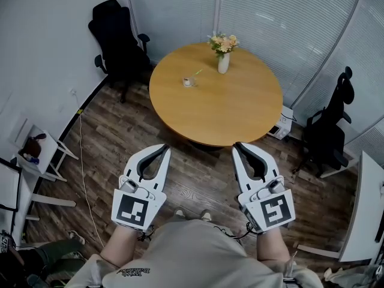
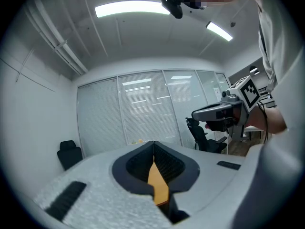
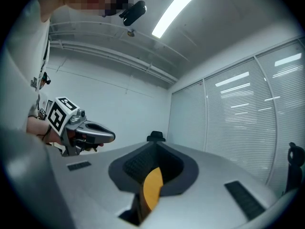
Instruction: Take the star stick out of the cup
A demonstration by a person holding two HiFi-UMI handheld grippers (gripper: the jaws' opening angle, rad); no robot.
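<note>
We hold both grippers level in front of us, side by side and a little apart, pointing at the round table (image 1: 240, 116). The left gripper (image 1: 164, 148) has its jaws pressed together with nothing between them, and so does the right gripper (image 1: 237, 144).

We count two grippers, one table, one cup (image 1: 188, 82), one stick (image 1: 197, 73), one vase (image 1: 223, 63) of flowers and two black chairs, one (image 1: 117, 38) at the left and one (image 1: 328, 128) at the right.

The stick leans out of the cup, which stands on the table's far left part, well apart from both grippers. Its star is too small to make out. In the gripper views the jaws cover the table except for an orange sliver. Our forearms are cut off at the frame's bottom.
</note>
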